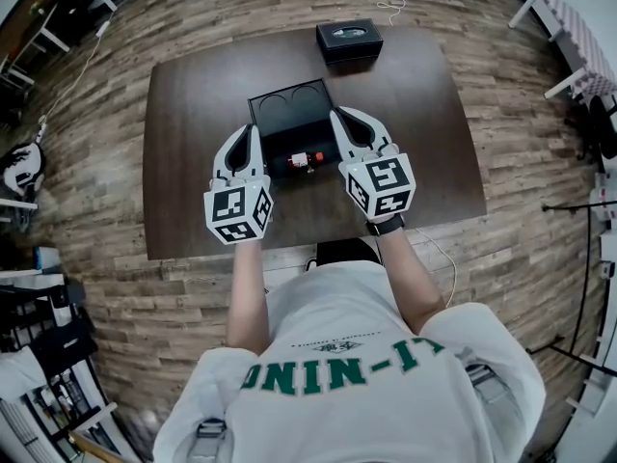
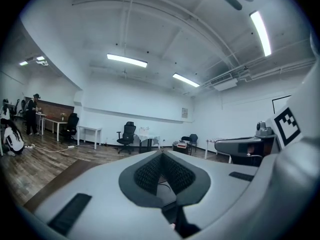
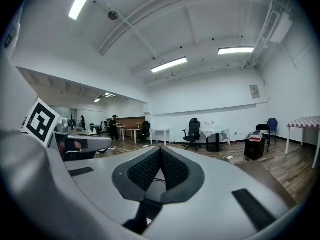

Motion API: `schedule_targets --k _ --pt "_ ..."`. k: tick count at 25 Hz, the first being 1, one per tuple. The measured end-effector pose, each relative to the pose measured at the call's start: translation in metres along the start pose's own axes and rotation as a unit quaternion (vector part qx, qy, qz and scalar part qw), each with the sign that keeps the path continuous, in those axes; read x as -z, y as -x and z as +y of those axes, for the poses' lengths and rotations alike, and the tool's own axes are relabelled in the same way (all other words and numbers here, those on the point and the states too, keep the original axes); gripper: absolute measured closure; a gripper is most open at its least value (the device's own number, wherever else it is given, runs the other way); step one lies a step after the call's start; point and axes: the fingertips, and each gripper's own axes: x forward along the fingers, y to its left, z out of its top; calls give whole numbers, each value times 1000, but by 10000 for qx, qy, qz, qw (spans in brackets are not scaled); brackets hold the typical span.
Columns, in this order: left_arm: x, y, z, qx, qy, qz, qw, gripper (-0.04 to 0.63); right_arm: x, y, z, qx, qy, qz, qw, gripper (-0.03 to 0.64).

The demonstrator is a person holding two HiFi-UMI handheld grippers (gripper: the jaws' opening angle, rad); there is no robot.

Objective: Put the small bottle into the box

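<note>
A black open box [image 1: 289, 128] with two round recesses at its far end sits mid-table. The small bottle [image 1: 307, 159], dark with a red and white label, lies on its side at the box's near end; I cannot tell whether it rests inside the box or just in front. My left gripper [image 1: 254, 131] hovers at the box's left side and my right gripper [image 1: 339, 114] at its right side, the bottle between them. Both are shut with nothing held: the ribbed pads meet in the left gripper view [image 2: 161, 154] and the right gripper view [image 3: 160, 149], which look out over the room.
A second black box [image 1: 349, 39] with an oval top opening stands at the far edge of the dark wooden table [image 1: 193, 114]. A white cable [image 1: 388, 4] lies on the floor beyond. Office chairs and desks stand far off in the room.
</note>
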Motion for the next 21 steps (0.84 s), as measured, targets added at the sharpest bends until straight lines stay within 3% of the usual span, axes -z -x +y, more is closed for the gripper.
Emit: schedule_targets --k 21 --pt "12 -12 -3 2 24 41 10000 583 17 1 -5 166 6 247 9996 600"
